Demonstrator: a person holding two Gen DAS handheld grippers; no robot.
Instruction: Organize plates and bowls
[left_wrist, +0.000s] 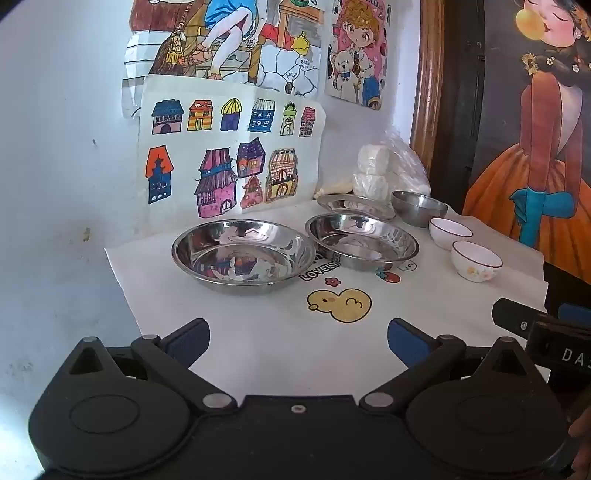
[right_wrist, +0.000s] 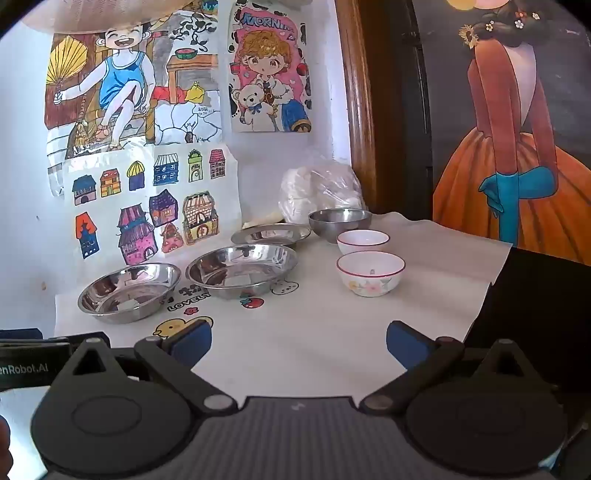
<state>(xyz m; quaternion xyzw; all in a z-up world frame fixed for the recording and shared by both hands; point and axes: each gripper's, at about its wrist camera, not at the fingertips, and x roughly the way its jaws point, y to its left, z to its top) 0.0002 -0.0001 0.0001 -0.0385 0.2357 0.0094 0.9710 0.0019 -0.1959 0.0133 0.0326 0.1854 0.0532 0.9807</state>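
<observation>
Three shiny steel plates lie on a white cloth: a near left plate (left_wrist: 243, 254) (right_wrist: 129, 291), a middle plate (left_wrist: 364, 240) (right_wrist: 242, 269) and a far plate (left_wrist: 354, 206) (right_wrist: 271, 234). Behind them stands a steel bowl (left_wrist: 419, 206) (right_wrist: 340, 221). Two white floral bowls sit to the right, the far one (left_wrist: 450, 230) (right_wrist: 364, 240) and the near one (left_wrist: 476, 260) (right_wrist: 371, 273). My left gripper (left_wrist: 298, 341) is open with nothing between its blue pads, short of the near left plate. My right gripper (right_wrist: 299, 343) is open and holds nothing, short of the near floral bowl.
The cloth (left_wrist: 280, 343) (right_wrist: 436, 288) has cartoon prints and covers a table set against a wall with children's drawings (left_wrist: 229, 155). A plastic bag of white rolls (left_wrist: 384, 170) (right_wrist: 317, 188) sits in the back corner. A dark painted panel (right_wrist: 517, 129) stands on the right.
</observation>
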